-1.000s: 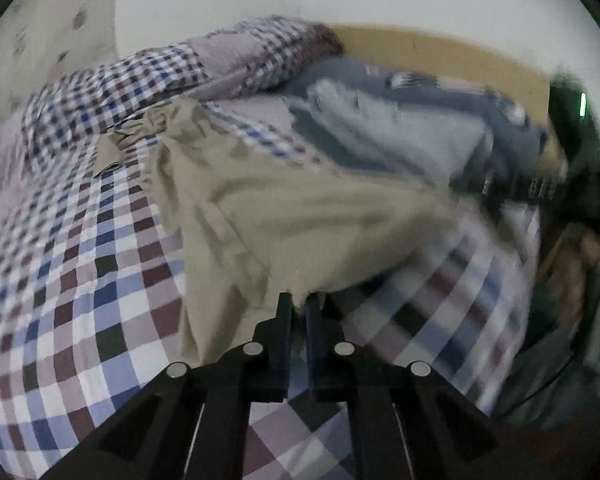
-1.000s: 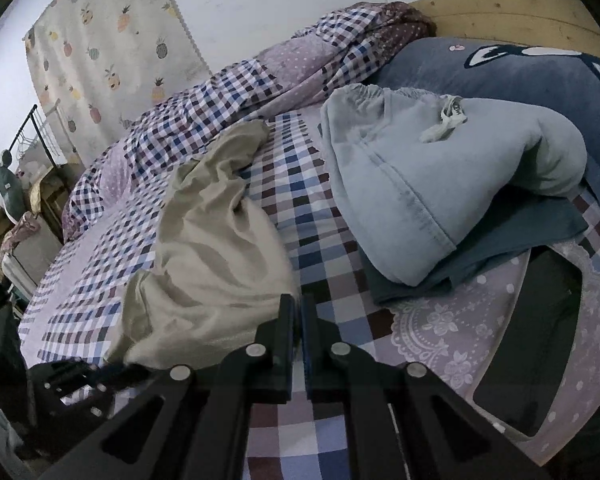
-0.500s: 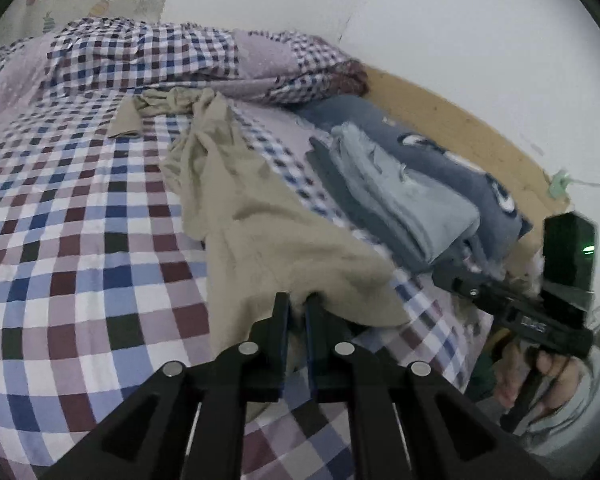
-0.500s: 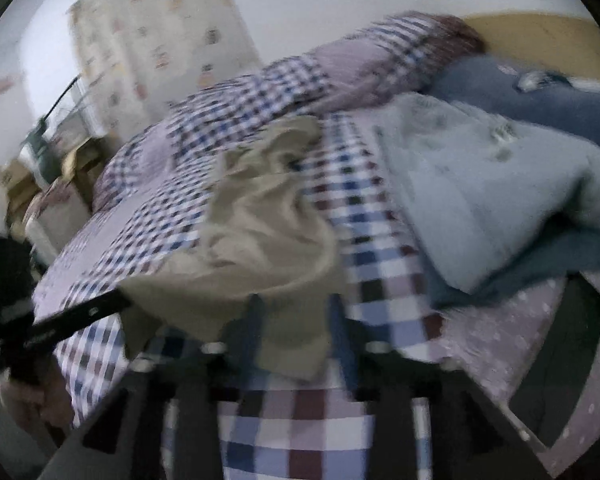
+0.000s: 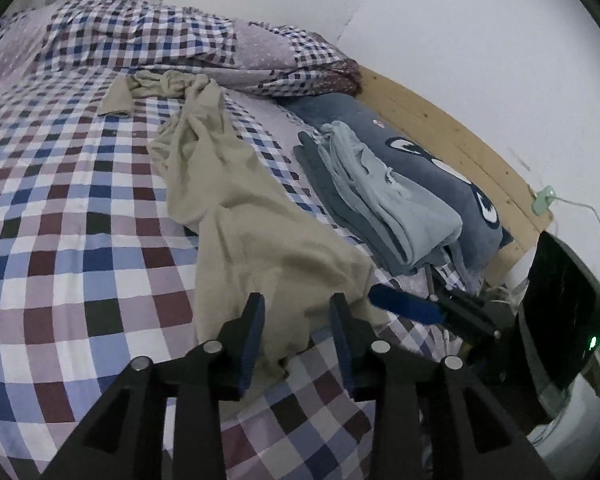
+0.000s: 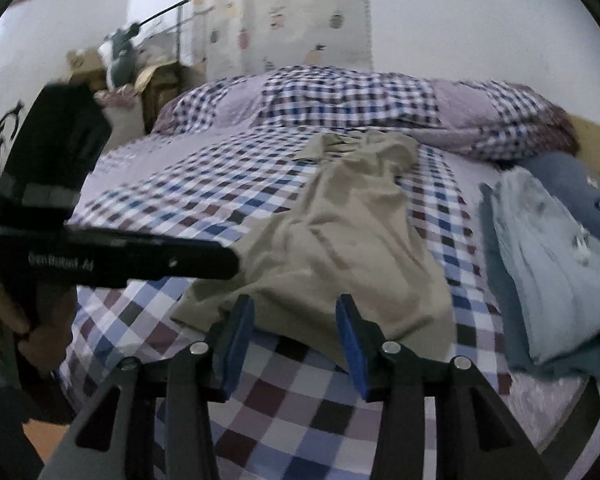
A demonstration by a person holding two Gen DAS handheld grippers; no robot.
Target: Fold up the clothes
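A beige garment (image 5: 236,216) lies stretched and rumpled along the checked bed; it also shows in the right wrist view (image 6: 340,232). My left gripper (image 5: 298,312) is open, its jaws either side of the garment's near edge, holding nothing. My right gripper (image 6: 296,312) is open, just short of the same near hem. The right gripper's finger (image 5: 404,304) shows at the hem's right corner in the left wrist view. The left gripper (image 6: 140,256) shows at the hem's left side in the right wrist view.
A pile of folded blue and grey clothes (image 5: 380,204) lies on a dark blue pillow (image 5: 432,168) by the wooden headboard (image 5: 452,128). A bunched checked duvet (image 5: 172,44) lies at the far side. A dark screen device (image 5: 560,312) stands off the bed's edge.
Both grippers, shut on the beige garment's near edge before, have opened and let it go. The garment now lies flat and drawn out on the bed.
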